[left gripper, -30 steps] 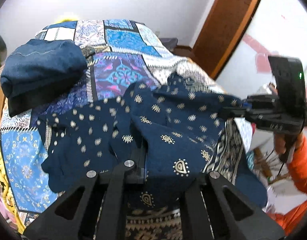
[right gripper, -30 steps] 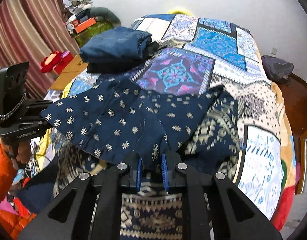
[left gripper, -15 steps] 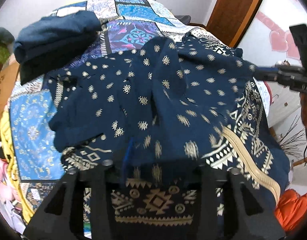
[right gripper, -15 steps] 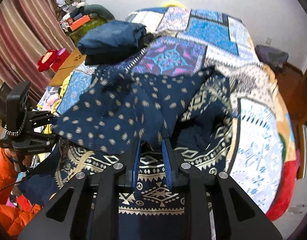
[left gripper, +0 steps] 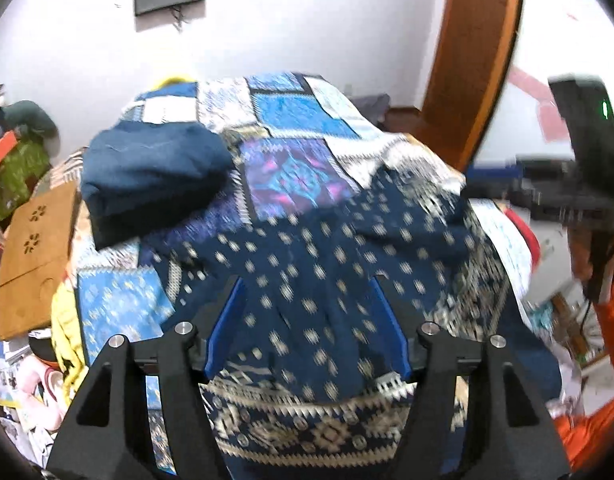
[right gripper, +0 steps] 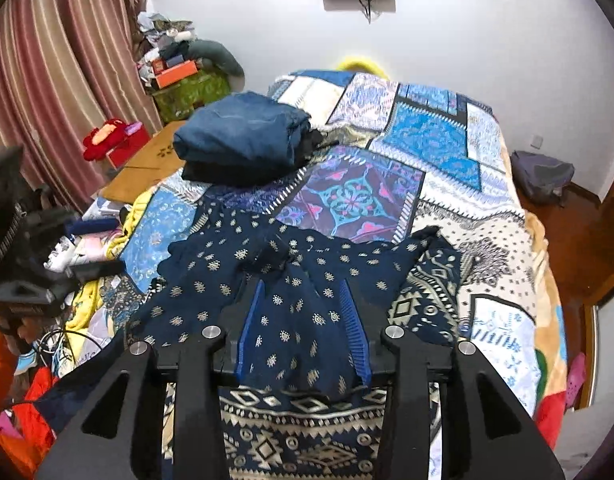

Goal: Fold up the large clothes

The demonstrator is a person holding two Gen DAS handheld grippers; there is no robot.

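A large navy garment with gold dots and a patterned border point(left gripper: 319, 272) lies spread on the near end of the patchwork bed point(left gripper: 291, 120); it also shows in the right wrist view point(right gripper: 307, 280). My left gripper point(left gripper: 305, 292) is open just above the cloth, holding nothing. My right gripper point(right gripper: 303, 292) is also open over the cloth, its blue pads apart. The right gripper body appears at the right edge of the left wrist view point(left gripper: 583, 168); the left one shows at the left edge of the right wrist view point(right gripper: 19, 240).
A folded stack of blue jeans point(right gripper: 243, 136) sits on the bed's far left. A cardboard box point(left gripper: 35, 252) and clutter point(right gripper: 79, 248) lie beside the bed on the left. A wooden door point(left gripper: 475, 52) stands at the right, curtains point(right gripper: 59, 60) at the left.
Both grippers, shut on the garment a second ago, have opened and let it drop onto the bed. Both have pulled back and tilted up.
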